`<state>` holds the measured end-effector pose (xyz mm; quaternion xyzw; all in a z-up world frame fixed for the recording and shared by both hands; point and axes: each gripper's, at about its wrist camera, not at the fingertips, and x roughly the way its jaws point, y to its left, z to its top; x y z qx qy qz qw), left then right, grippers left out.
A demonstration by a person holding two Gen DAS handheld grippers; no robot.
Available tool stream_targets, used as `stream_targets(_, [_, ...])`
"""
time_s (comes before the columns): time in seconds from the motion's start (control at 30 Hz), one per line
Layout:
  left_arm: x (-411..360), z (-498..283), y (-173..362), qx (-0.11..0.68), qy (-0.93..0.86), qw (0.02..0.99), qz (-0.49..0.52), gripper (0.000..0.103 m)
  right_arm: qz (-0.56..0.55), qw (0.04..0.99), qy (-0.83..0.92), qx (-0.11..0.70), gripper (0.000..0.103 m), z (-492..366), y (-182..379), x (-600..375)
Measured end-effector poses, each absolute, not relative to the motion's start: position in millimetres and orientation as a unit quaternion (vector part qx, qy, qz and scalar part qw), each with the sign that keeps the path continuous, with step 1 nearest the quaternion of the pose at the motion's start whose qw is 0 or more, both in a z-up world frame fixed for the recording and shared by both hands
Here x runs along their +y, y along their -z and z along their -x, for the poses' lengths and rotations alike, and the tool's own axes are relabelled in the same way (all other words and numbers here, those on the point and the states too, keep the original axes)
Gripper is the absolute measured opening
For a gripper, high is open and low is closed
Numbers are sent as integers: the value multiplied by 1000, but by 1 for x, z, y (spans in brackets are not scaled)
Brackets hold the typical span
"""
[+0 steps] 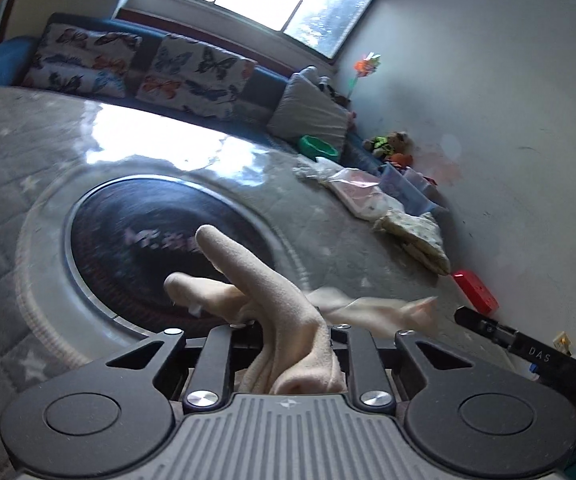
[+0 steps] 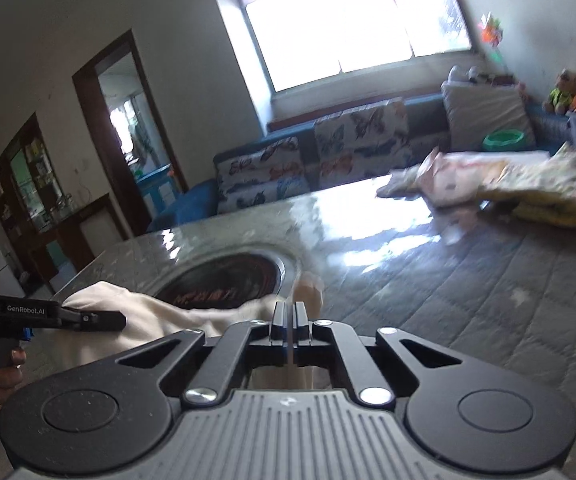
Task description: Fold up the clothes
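Right gripper (image 2: 290, 320) jaws pressed together on thin edge of cream garment (image 2: 128, 312). Left gripper (image 1: 288, 332) jaws clamped on bunched fold of same cloth. Garment hangs between both, above counter (image 2: 428, 280) by round black inset (image 1: 160, 248). Folded clothes (image 2: 520, 192) at far counter edge.

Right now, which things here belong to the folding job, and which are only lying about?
In the job:
cream garment
left gripper
right gripper

Lying about:
folded clothes pile
red box
green bowl
soft toys
butterfly cushions
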<state>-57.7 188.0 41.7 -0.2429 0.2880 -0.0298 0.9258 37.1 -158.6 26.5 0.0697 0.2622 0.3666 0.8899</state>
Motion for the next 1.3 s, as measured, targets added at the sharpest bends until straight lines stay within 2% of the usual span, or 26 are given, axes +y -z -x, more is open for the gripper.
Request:
stream_targets(0.13, [177,42,-44,287,37,928,233,20,-78,897,-340,272,1,-43,-31,-180])
stream_targets(0.23, [178,40,-41,291,33,927,232,20,-84,889,-332,303,7,-48,-16,-186])
stream_targets(0.27, [179,41,-39,293,30,927,234,20,-86,886,-330,315,15,-50,-9,-187])
stream_targets(0.33, [183,42,-35,297,23,925,236,20,-101,877,-329,335,43,-53,7,-185])
stream_targets(0.67, [198,42,-11,315,4,915,252,20,-178,821,-365,402,54,-66,45,-178])
stream_targets(0.93, [204,43,0,320,-1,911,261,20,-260,778,-387,422,53,-80,60,-171])
stream_targets(1.07, [204,43,4,323,-2,910,262,20,-243,769,-406,429,52,-83,59,-163])
stream_targets(1.13, [205,44,4,322,-2,909,263,20,-240,767,-411,431,38,-84,60,-162])
stream_targets(1.23, [206,43,3,322,-1,910,262,20,-238,775,-390,436,24,-86,63,-163])
stream_targets(1.3, [205,43,3,322,0,911,259,20,-226,783,-386,433,20,-83,62,-159])
